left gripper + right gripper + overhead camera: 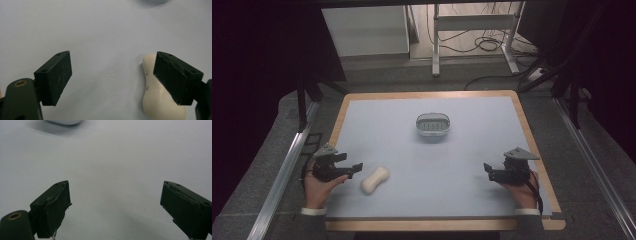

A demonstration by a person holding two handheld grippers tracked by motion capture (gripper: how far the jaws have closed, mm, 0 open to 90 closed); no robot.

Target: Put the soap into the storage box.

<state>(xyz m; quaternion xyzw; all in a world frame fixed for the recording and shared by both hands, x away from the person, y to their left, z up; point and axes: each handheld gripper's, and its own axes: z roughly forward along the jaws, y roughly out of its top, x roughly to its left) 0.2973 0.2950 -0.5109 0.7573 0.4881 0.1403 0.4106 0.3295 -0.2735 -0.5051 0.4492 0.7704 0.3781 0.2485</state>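
Note:
A cream, waisted bar of soap [375,180] lies on the pale blue mat near the front left. My left gripper [355,169] rests just left of it, jaws open and empty. In the left gripper view the soap [156,95] lies partly behind the right jaw, outside the gap of the gripper [112,77]. A small oval grey dish [432,125] with a slotted floor stands mid-table, farther back. My right gripper [490,170] sits at the front right, open and empty, over bare mat [115,205]. The dish's pale edge [63,122] peeks in at the top of the right gripper view.
The mat lies on a wooden-edged table [532,135] framed by metal rails [282,170]. Beyond the far edge stand a white cabinet [367,30], a metal stand [472,30] and floor cables. A person's hands hold both grippers at the near edge.

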